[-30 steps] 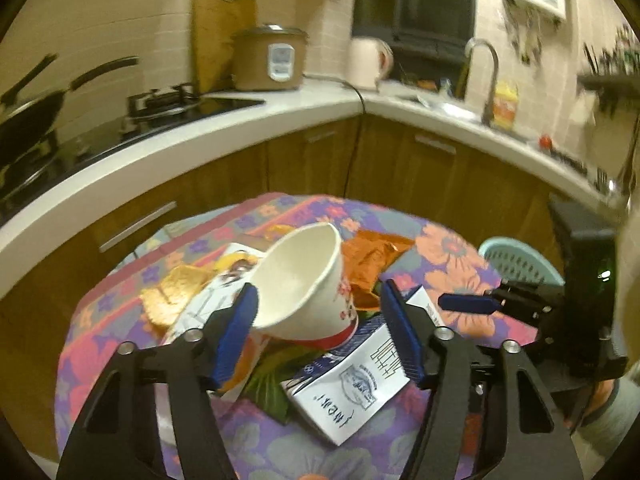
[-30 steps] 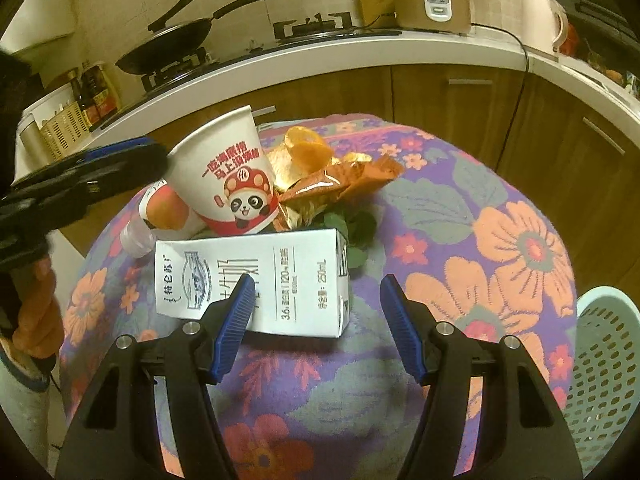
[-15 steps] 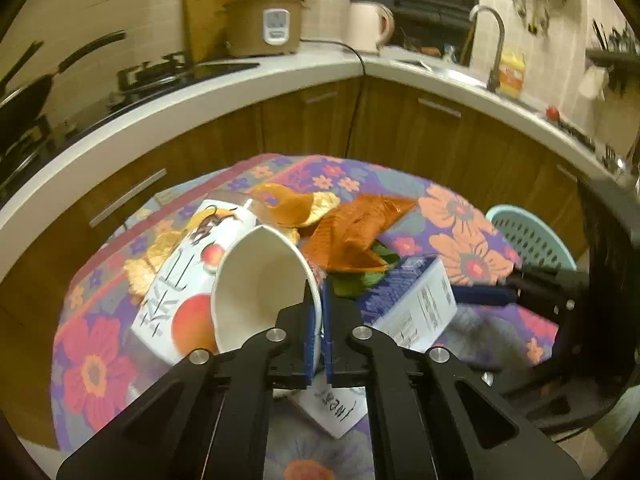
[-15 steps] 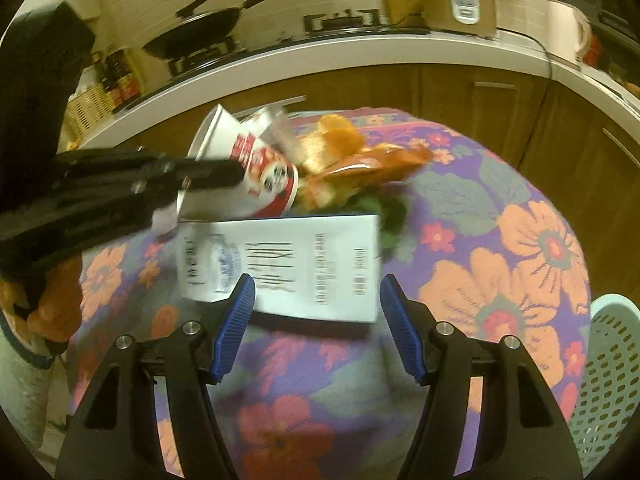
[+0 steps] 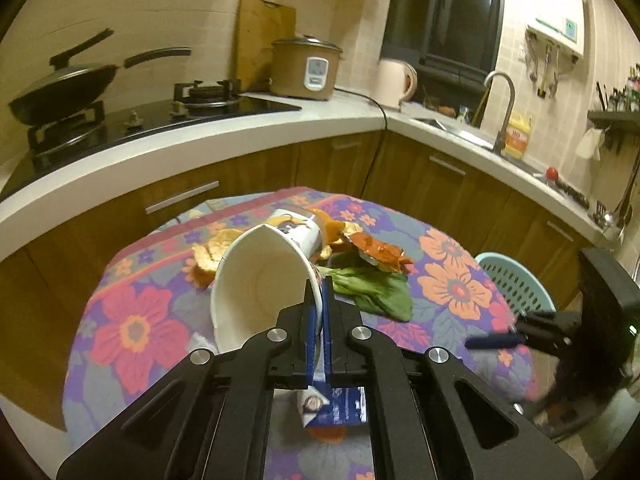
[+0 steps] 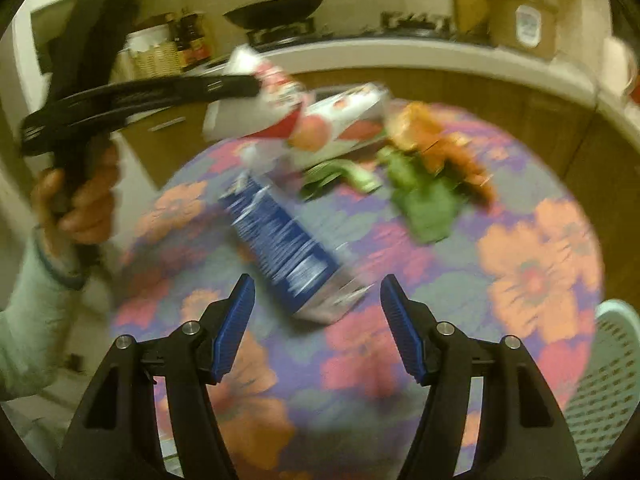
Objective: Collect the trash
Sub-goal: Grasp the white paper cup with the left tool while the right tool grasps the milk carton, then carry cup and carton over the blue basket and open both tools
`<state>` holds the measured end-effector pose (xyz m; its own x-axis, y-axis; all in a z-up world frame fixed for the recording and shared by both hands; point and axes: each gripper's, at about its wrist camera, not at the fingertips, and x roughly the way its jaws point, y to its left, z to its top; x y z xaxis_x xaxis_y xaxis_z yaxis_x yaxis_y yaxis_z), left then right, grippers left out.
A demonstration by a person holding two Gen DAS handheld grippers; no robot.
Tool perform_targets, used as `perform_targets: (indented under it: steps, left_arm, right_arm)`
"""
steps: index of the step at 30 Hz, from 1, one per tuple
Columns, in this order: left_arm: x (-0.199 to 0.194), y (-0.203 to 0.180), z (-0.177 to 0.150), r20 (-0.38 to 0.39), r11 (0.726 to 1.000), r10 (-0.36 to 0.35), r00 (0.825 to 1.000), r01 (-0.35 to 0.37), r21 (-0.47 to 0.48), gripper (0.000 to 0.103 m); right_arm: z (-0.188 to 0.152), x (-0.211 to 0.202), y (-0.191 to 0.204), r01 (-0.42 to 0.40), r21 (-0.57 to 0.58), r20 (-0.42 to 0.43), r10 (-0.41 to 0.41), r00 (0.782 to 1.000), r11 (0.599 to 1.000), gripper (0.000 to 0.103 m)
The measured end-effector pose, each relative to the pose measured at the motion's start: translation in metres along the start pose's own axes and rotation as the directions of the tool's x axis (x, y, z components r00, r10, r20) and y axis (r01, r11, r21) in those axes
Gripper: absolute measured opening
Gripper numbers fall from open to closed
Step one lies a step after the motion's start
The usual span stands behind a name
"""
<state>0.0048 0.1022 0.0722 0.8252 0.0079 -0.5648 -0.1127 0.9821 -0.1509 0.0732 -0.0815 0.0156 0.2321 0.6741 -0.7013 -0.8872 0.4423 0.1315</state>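
Paper cup (image 5: pixel 260 280), white inside, rim pinched by left gripper (image 5: pixel 317 320).

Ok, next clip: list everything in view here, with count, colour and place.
paper cup: one, white, pinched by its rim in the left gripper
milk carton: one, blue and white, lying on the table in front of the right gripper
juice carton: one, white with red fruit, far side of the table
leaves: a few, green, mid-table
peels and wrapper: orange, beside the leaves
tablecloth: one, purple, floral
basket: one, pale blue, right of the table
wok: one, black, on the stove
rice cooker: one, brown, on the counter
kettle: one, cream, on the counter
left gripper: fingers shut on the cup rim
right gripper: opening, nothing between its fingers
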Motion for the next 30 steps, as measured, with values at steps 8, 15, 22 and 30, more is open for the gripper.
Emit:
perform_targets:
  steps: [8, 15, 22, 30]
  left_arm:
    - [-0.014, 0.004, -0.008, 0.008, 1.000, 0.009, 1.000, -0.009, -0.002, 0.001]
    - [-0.012, 0.001, -0.013, 0.003, 1.000, 0.003, 1.000, -0.003, 0.002, 0.001]
    - [-0.012, -0.016, -0.014, -0.003, 1.000, -0.010, 1.000, 0.011, 0.016, 0.001]
    - [-0.009, -0.054, -0.001, 0.001, 0.997, -0.032, 0.999, 0.032, 0.075, 0.001]
  right_arm:
    - [0.022, 0.019, 0.019, 0.057, -0.202, 0.050, -0.048, 0.998, 0.978, 0.081]
    - [0.029, 0.061, 0.002, -0.011, -0.175, -0.064, 0.000, 0.998, 0.985, 0.081]
    - [0.020, 0.056, 0.006, -0.018, -0.157, -0.057, 0.009, 0.998, 0.987, 0.043]
    - [0.000, 0.018, -0.006, 0.069, -0.085, 0.036, -0.066, 0.997, 0.994, 0.035]
